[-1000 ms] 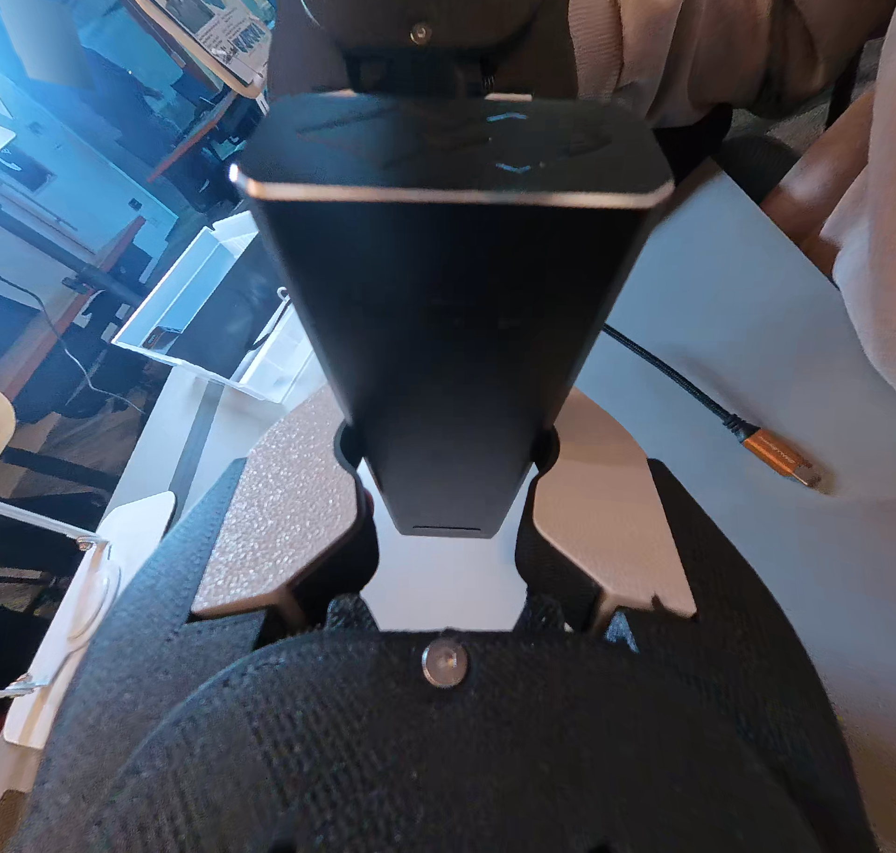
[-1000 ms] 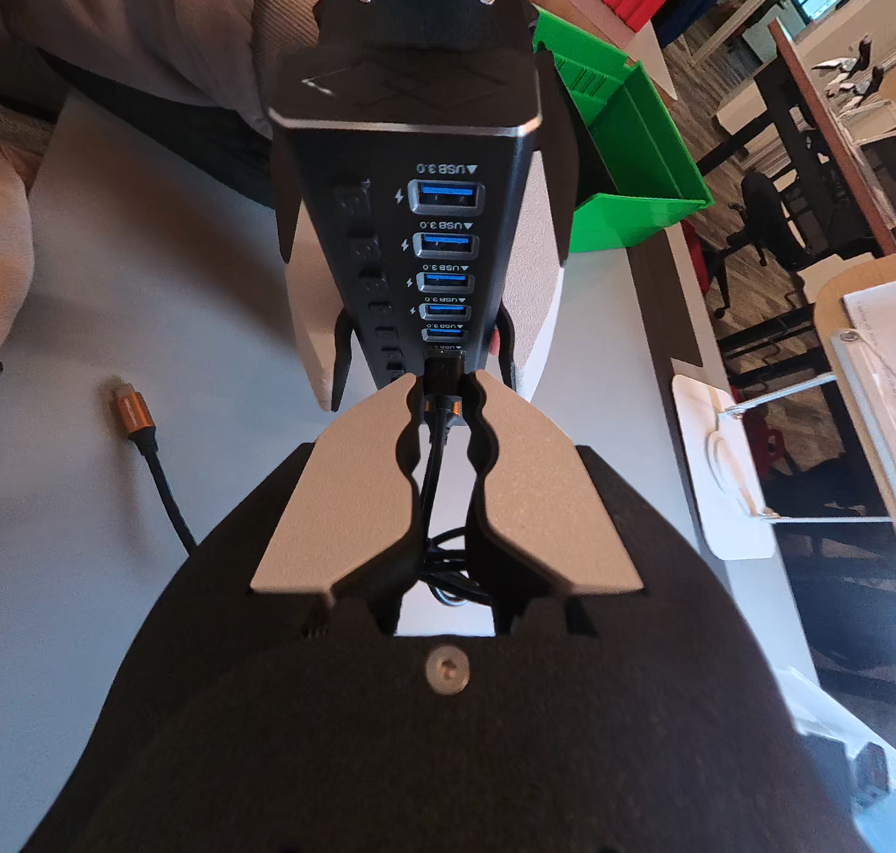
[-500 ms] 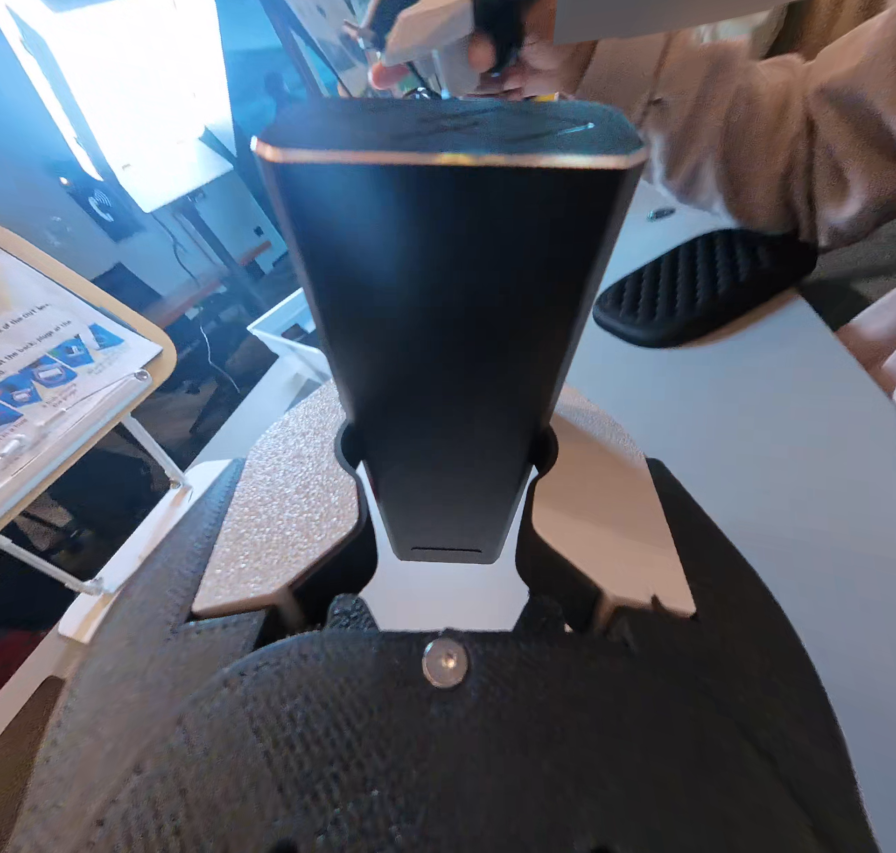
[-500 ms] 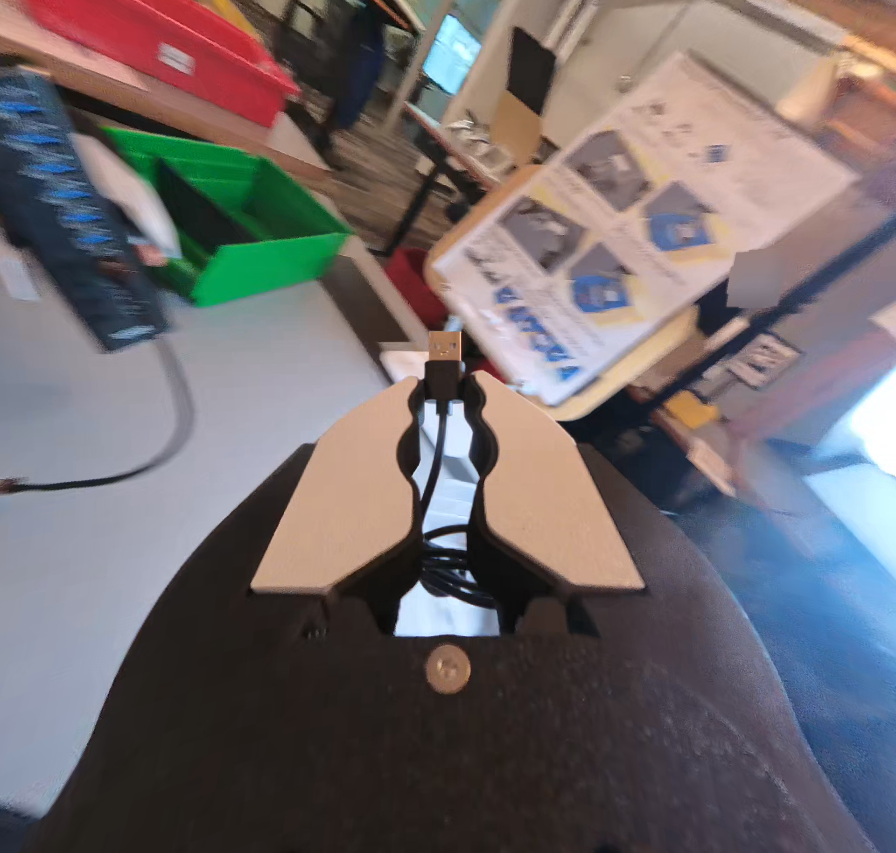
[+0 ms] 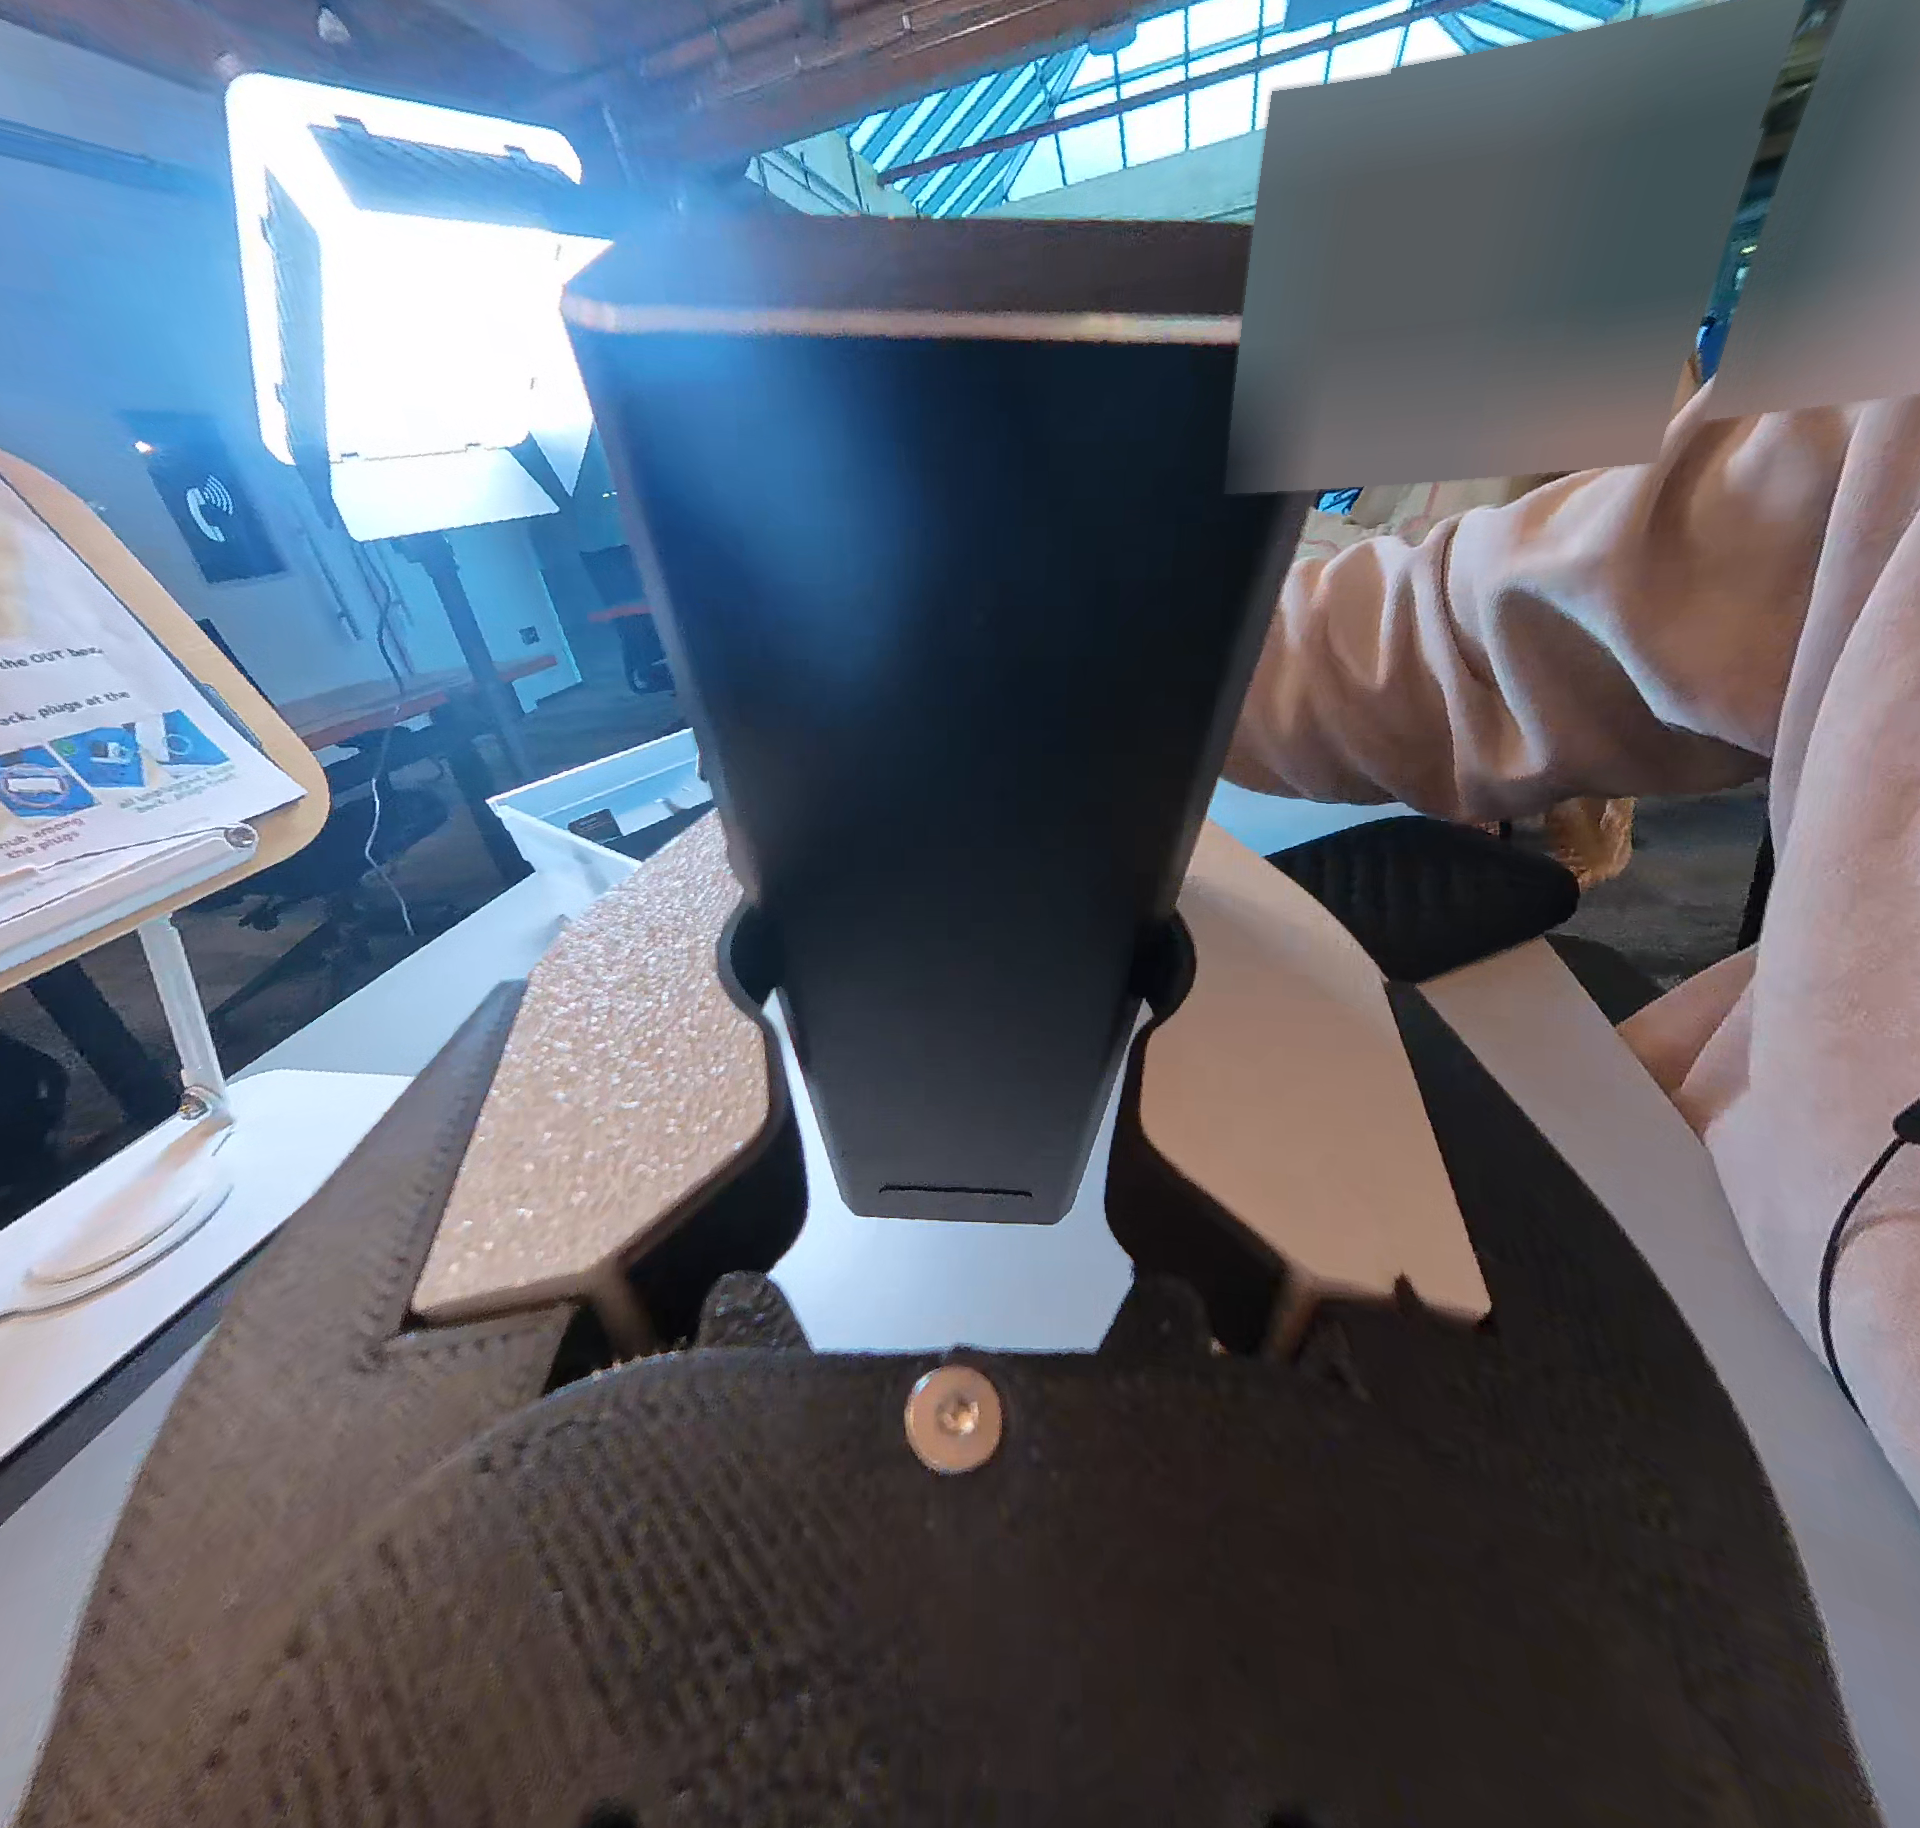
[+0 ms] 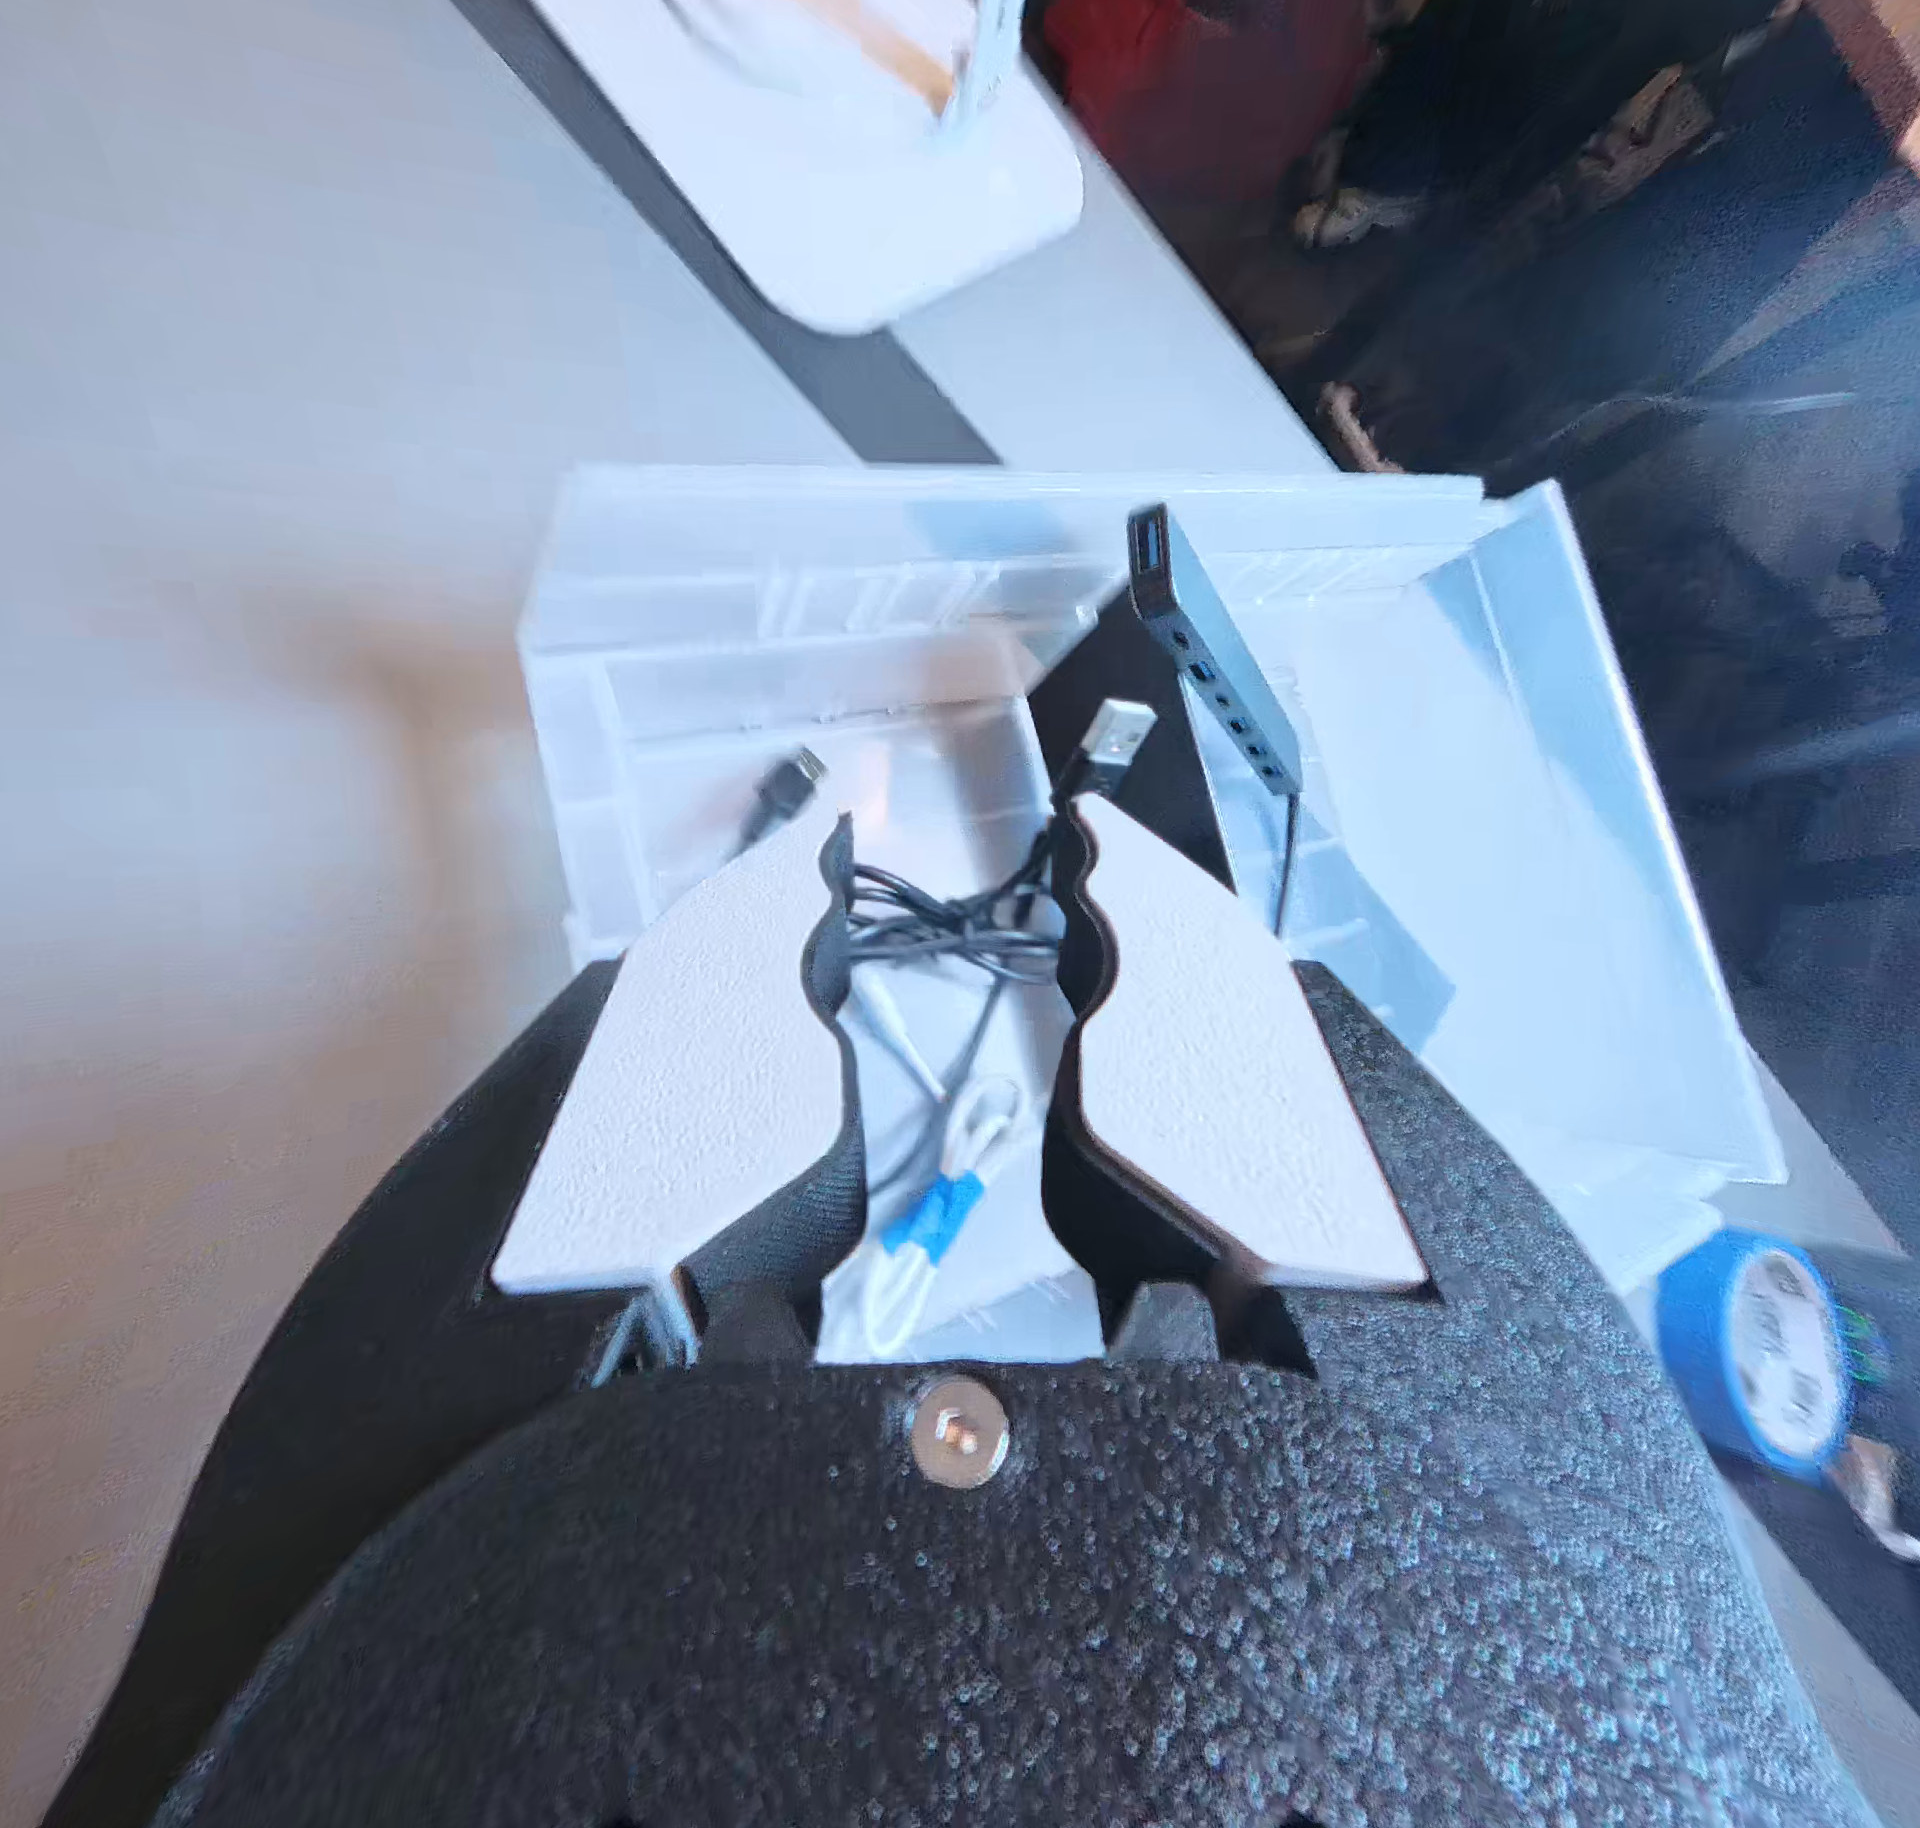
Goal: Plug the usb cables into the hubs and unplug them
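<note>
My left gripper (image 5: 956, 957) is shut on the narrow end of a black USB hub (image 5: 935, 687) and holds it up off the table, its plain back facing the camera. My right gripper (image 6: 961, 822) is open over a clear plastic box (image 6: 727, 573). A thin black USB cable (image 6: 935, 921) lies tangled in the box below the fingers. Its silver plug (image 6: 1117, 739) sits just past the right fingertip, and its other end (image 6: 784, 791) lies to the left. A slim grey hub (image 6: 1216, 656) leans inside the box.
A white cable bound with blue tape (image 6: 935, 1228) lies in the box. A blue tape roll (image 6: 1766, 1352) sits at the right. A white stand base (image 6: 883, 116) holds an instruction board (image 5: 104, 739). A person's sleeve (image 5: 1558, 656) is at the right, with a bright light panel (image 5: 416, 355) behind. The left gripper's tips are roughly 40 cm from the right gripper's.
My right gripper pulled the black plug out of the hub, swung over to the clear box and opened, letting the cable drop in. My left gripper tilted the hub upward.
</note>
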